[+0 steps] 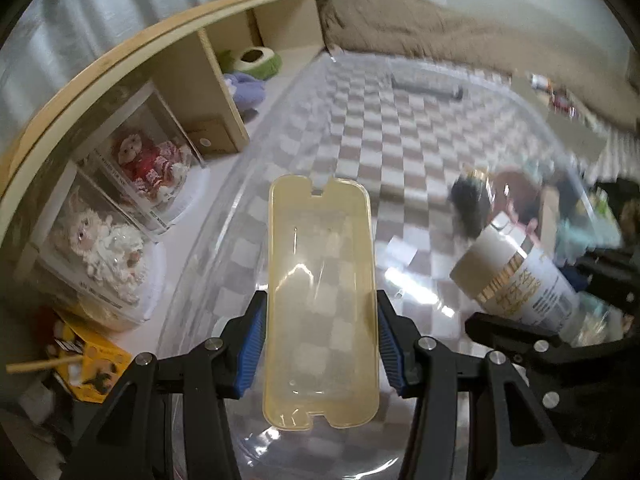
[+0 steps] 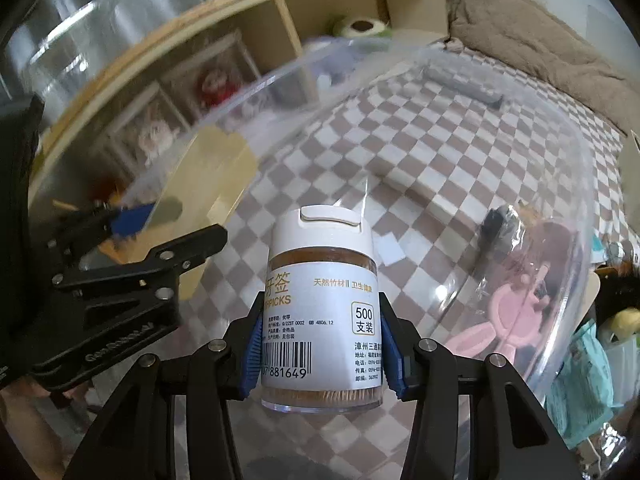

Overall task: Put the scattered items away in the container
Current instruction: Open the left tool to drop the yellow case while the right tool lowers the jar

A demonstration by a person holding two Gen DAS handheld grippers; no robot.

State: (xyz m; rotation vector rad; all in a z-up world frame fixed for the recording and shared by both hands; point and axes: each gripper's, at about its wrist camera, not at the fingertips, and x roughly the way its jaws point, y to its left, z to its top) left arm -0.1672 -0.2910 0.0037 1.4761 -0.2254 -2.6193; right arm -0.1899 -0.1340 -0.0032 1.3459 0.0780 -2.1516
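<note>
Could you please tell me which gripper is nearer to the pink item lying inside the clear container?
Right. The right gripper, clamping the toothpick jar, sits beside the pink item; the left gripper, gripping the yellow lid, is farther.

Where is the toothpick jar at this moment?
The toothpick jar is clamped in the right hand-held gripper, centre of the right wrist view, over the clear container; the left wrist view shows it at right.
</note>
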